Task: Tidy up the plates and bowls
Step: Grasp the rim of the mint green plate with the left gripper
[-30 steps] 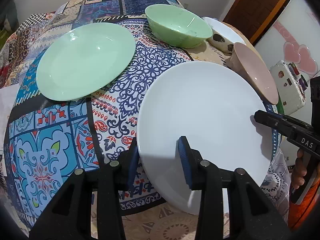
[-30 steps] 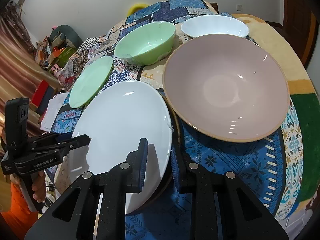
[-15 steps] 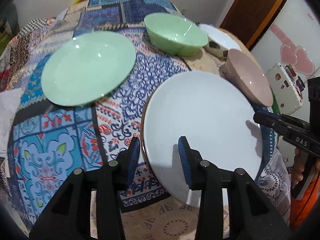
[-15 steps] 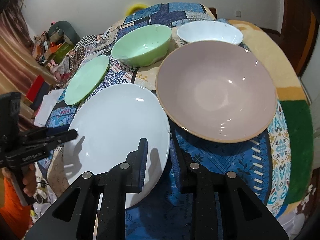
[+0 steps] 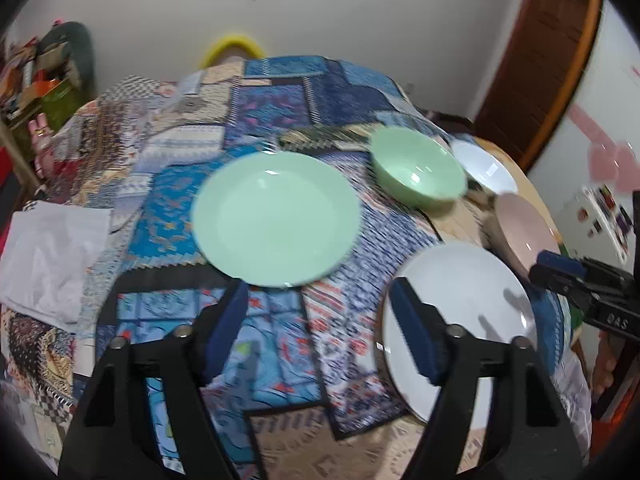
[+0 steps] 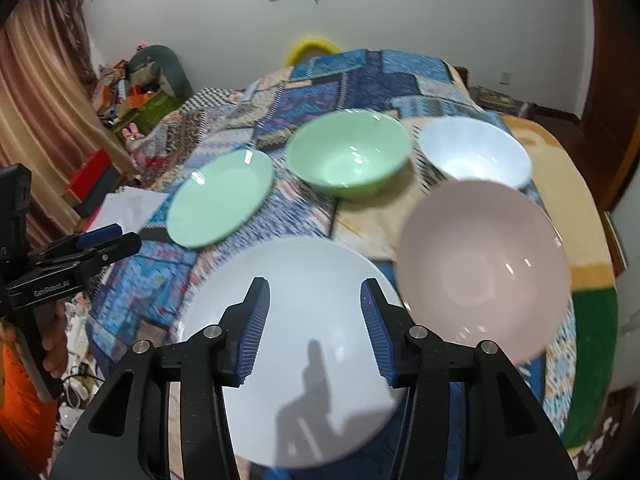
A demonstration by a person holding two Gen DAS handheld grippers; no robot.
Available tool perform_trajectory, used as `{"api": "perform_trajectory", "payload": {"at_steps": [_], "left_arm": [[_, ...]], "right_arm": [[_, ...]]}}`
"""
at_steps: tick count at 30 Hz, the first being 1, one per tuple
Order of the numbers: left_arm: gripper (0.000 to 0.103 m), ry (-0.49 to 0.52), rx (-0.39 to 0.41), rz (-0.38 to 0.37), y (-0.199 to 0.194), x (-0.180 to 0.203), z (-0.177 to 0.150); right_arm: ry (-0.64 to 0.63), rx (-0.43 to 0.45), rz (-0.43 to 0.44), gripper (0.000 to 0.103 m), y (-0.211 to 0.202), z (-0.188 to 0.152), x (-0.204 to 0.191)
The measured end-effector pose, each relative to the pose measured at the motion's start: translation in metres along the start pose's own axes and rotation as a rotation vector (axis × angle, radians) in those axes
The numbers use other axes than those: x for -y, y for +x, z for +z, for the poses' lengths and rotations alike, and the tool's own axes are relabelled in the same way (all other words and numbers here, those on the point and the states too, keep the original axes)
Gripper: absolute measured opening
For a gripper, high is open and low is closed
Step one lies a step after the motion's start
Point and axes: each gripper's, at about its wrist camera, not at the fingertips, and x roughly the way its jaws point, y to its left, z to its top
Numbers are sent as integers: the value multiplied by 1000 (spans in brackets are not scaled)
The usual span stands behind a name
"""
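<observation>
A large white plate lies on the patterned tablecloth near the front edge; it shows at right in the left wrist view. A green plate, a green bowl, a white bowl and a pink bowl lie behind it. My left gripper is open and empty above the cloth, left of the white plate. My right gripper is open and empty above the white plate.
White paper lies at the table's left side. A cluttered shelf and curtain stand far left, a wooden door far right. The table edge runs just below the white plate.
Both grippers have opened wide and drawn back and up from the white plate, which now lies flat on the cloth. The left gripper has swung left of it.
</observation>
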Motion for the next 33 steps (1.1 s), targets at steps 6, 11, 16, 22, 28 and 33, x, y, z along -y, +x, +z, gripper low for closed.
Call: {"api": "perform_trajectory", "payload": {"at_steps": [6,11,16,22,28,33], "left_arm": [[88,-34,48,73,1,-31,19],[94,-22,45,109,13,-50,30],[95,-25,23,125,38,-69,39],[95,-35,-23,116,75,-85,46],[95,-47,-66,91,109,-101,49],[95,-36,-61,71,125,-109,53]], "right_arm": [[-34,31,19,55,14,20,-21],[-53,19,29,55,33,33,-36],[-60,-10,33,55,56,44,-46],[-47,-57,34,55,86,56,-52],[-51,-88,7,55,110,59,-55],[-43,-128,2,54,131,62,-53]]}}
